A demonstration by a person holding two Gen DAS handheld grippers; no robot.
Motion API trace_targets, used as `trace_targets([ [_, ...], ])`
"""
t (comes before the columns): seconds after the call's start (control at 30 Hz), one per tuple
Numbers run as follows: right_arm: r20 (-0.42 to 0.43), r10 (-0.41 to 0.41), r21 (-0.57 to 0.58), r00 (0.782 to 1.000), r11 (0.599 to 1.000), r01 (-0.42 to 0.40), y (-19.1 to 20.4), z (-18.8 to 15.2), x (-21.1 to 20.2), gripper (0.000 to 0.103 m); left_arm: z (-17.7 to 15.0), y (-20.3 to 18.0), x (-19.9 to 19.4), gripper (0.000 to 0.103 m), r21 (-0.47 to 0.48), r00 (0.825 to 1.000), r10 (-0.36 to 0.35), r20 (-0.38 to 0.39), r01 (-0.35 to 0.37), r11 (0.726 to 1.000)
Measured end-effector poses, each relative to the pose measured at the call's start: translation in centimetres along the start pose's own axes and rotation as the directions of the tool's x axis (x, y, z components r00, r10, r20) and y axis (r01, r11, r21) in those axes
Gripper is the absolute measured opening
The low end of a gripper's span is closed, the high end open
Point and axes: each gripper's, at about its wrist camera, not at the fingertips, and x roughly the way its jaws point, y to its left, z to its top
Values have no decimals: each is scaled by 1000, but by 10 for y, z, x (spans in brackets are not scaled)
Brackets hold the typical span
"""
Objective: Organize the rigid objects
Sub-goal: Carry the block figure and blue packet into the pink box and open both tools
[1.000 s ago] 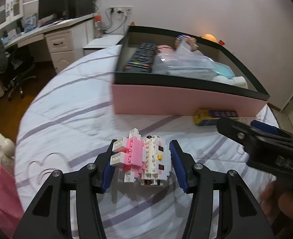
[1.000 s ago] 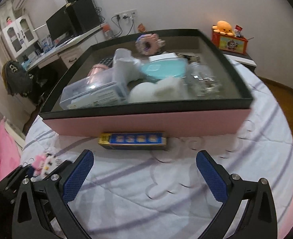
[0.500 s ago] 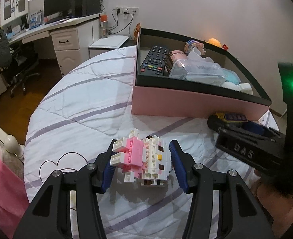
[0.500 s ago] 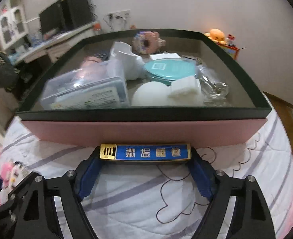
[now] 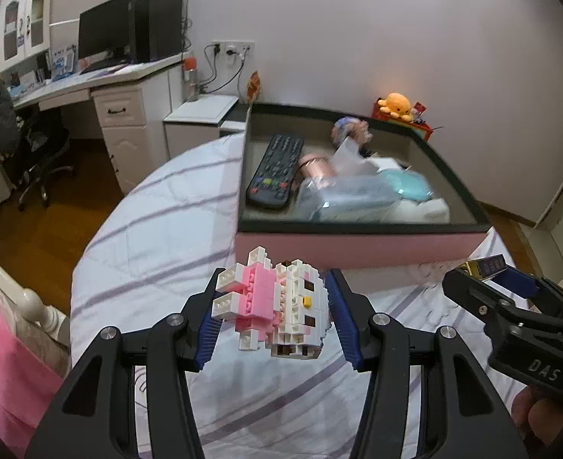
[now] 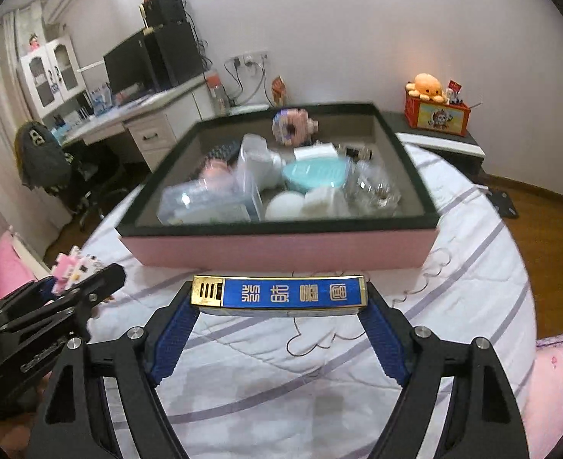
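Observation:
My left gripper (image 5: 271, 315) is shut on a pink and white brick figure (image 5: 271, 308) and holds it above the bed, in front of the pink box (image 5: 354, 250). My right gripper (image 6: 279, 308) is shut on a long blue and gold box (image 6: 279, 292), held by its two ends above the bedspread, just before the pink box (image 6: 281, 248). The right gripper also shows at the right of the left wrist view (image 5: 511, 306). The left gripper and its figure (image 6: 72, 267) show at the left of the right wrist view.
The pink box with a black rim holds a remote (image 5: 275, 170), a clear plastic case (image 6: 208, 202), a teal round tin (image 6: 315, 172), a white ball (image 6: 285, 206) and a brick donut (image 6: 294, 126). A desk (image 5: 101, 88), a chair and a nightstand stand beyond the striped bedspread (image 6: 469, 267).
My right gripper closed on the blue and gold box and lifted it off the bedspread. My left gripper rose with the brick figure, and the pink box now looks lower and farther.

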Motion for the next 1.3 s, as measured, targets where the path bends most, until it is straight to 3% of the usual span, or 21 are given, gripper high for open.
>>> trace_targets([
  [0.27, 79, 6, -5, 997, 1000, -6, -9, 33, -22, 83, 43, -16, -13, 52, 47, 997, -19, 77, 15, 999],
  [0.57, 148, -12, -17, 989, 1000, 15, -18, 83, -17, 83, 98, -27, 8, 52, 79, 992, -27, 125, 17, 997],
  [0.8, 116, -3, -17, 993, 1000, 5, -27, 115, 25, 83, 123, -38, 57, 52, 92, 996, -33, 86, 25, 995],
  [1.1, -18, 63, 62, 998, 996, -62, -53, 119, 100, 83, 118, -42, 135, 54, 97, 998, -26, -58, 31, 995],
  [1.17, -49, 72, 59, 996, 996, -69, -53, 118, 111, 83, 116, -40, 138, 57, 91, 999, -5, -53, 10, 996],
  [1.3, -81, 83, 59, 993, 995, -79, -52, 115, 121, 89, 117, -35, 128, 84, 77, 999, 54, -1, -53, 996],
])
